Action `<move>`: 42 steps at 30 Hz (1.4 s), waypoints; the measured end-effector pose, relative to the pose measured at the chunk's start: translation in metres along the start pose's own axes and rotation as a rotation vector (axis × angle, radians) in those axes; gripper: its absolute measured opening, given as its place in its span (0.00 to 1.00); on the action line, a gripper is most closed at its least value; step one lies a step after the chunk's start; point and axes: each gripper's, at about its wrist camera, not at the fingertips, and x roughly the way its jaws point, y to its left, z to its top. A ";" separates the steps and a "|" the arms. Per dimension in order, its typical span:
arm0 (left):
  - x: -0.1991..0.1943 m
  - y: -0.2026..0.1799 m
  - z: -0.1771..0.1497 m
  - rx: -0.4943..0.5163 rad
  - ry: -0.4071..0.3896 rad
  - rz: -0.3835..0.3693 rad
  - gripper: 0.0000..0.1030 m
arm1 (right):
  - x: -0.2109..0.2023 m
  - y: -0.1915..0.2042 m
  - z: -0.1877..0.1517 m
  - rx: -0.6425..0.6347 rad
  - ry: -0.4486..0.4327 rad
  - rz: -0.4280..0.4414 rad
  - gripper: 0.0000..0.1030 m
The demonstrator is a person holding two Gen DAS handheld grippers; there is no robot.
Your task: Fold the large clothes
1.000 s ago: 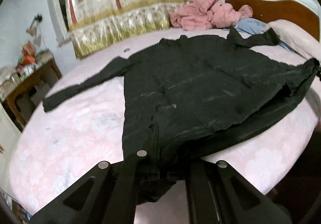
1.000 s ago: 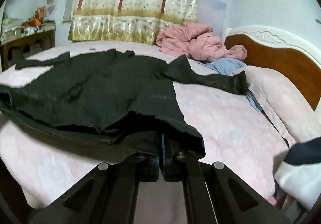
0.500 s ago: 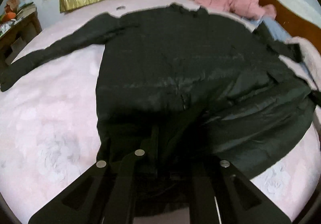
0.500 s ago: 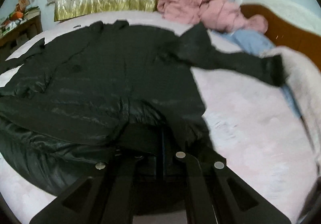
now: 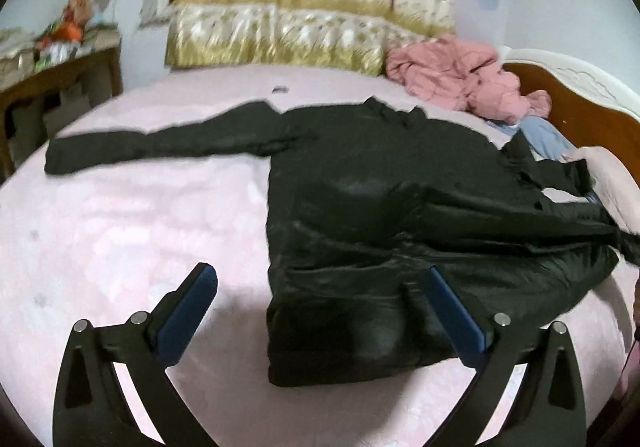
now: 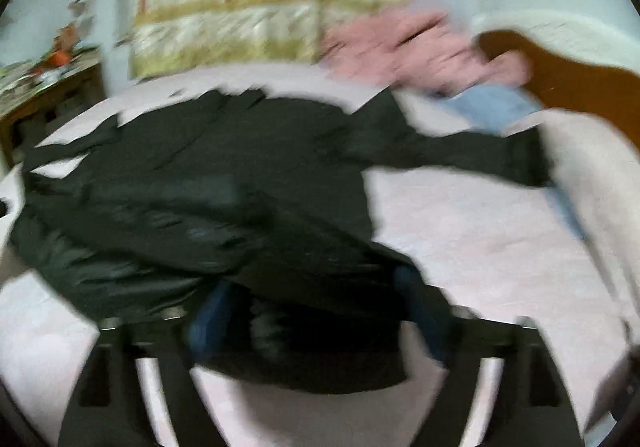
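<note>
Both tools, left tool (image 5: 316, 287) and right tool (image 6: 312, 299), have just spread wide, dropping the coat (image 5: 400, 207) hem; bottom fold laid

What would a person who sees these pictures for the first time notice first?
First the big black coat, spread flat across the pale pink bed, with one sleeve stretched far toward the left side. Next the crumpled pink garment, heaped at the far end beside the wooden headboard. In front, the left claw is wide open above the coat's near hem, gripping nothing.
</note>
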 end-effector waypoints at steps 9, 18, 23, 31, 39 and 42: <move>0.042 0.028 -0.020 -0.154 0.101 0.141 1.00 | -0.011 -0.010 -0.009 0.002 -0.065 -0.176 0.93; 0.034 0.032 -0.036 -0.158 0.116 0.219 1.00 | 0.008 -0.048 -0.030 0.166 0.002 -0.055 0.92; 0.023 0.043 -0.040 -0.200 0.081 0.112 0.98 | 0.017 -0.035 -0.030 0.132 -0.022 -0.074 0.31; 0.011 0.037 -0.053 -0.162 0.094 0.102 0.87 | 0.034 -0.055 -0.042 0.221 0.019 -0.162 0.09; -0.014 0.000 -0.064 -0.013 0.033 0.140 0.83 | -0.007 -0.028 -0.039 0.136 -0.102 -0.221 0.09; -0.039 -0.032 -0.065 0.052 -0.088 0.130 0.83 | -0.028 -0.006 -0.028 0.123 -0.152 -0.094 0.14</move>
